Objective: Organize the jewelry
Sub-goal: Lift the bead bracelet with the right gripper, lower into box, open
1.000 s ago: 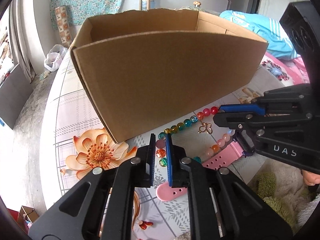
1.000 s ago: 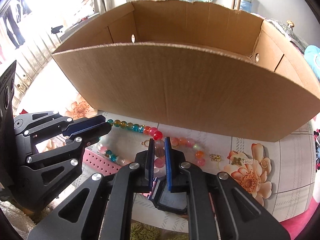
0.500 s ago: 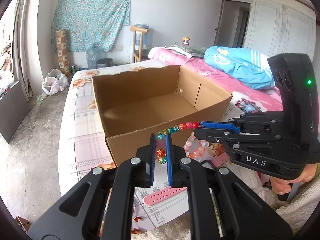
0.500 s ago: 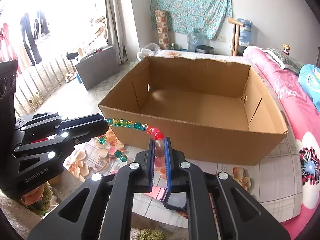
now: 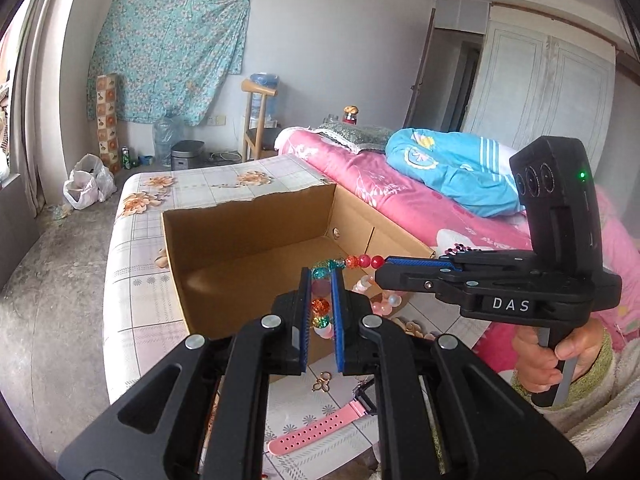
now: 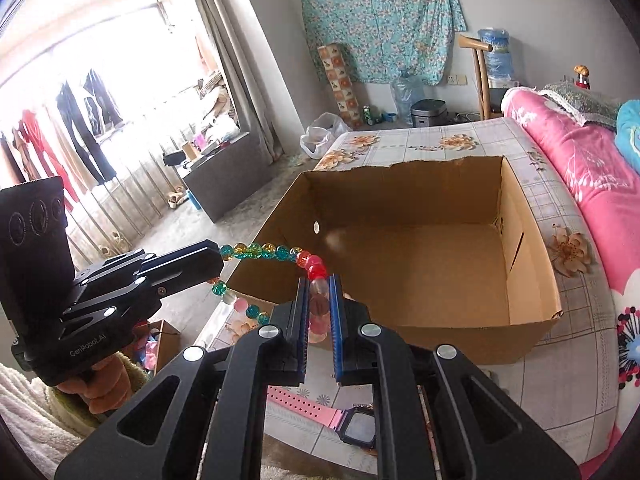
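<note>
we note the left claw [image 5: 320, 316] nearly shut, its blue pads pinching orange and green beads of the bead necklace [image 6: 276, 252]. the right claw [image 6: 319, 312] is likewise nearly shut, gripping pale pink beads of the same strand. between the two claws the teal, yellow and red beads run in a short, nearly taut span, held in the air; the remainder hangs in a loop below and between them, clear of the surface [image 6: 436, 144].

directly beneath both claws, on the surface, lie the pink watch [image 6: 352, 424] and a small gold charm [image 5: 322, 380], neither touched. just ahead of the claws stands the cardboard box [image 6: 536, 304], open at the top and, so far as we can see, holding nothing; its near wall sits below the suspended span.

we judge the step in hand to be the transfer of the necklace into the box, with the lift apparently complete. the next move calls for carrying both claws forward together over the near wall, keeping the hanging loop from snagging the rim, then lowering and opening both claws inside. the watch and charm remain to be dealt with.
</note>
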Demonstrator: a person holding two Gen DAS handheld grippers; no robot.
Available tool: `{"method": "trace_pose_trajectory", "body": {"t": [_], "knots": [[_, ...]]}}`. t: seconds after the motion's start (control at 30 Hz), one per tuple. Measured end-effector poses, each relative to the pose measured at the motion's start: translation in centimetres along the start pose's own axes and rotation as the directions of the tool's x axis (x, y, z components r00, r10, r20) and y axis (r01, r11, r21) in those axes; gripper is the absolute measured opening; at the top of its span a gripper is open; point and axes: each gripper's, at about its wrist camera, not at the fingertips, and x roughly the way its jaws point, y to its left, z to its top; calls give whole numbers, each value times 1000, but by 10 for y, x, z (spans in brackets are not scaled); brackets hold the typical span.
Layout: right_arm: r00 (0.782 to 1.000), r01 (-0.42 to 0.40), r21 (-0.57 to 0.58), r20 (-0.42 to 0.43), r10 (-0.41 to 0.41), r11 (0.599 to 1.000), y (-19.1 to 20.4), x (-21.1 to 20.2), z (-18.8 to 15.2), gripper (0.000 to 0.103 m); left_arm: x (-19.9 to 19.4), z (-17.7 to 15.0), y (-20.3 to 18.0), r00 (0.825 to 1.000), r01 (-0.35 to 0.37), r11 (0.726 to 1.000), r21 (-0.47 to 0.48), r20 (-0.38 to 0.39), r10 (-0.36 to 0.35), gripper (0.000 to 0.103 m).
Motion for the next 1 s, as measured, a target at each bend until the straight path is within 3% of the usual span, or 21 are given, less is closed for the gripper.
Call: {"method": "trace_pose_trajectory", "body": {"t": [0.3,0.6,1.0], "knots": [[995,-78,152,-48,87,985,-31,22,-30,10,12,-6,-13,1000,2,1000,26,-31,-1,9],[994,-94,175,-32,101,980,-33,18,-42,10,6,-7,-21,1000,10,999,40,-24,-9,9],[985,-117,246,-98,145,962,-43,42,-70,10,21,-45,-11,994,5,997,-79,-104,-13,9]]}}
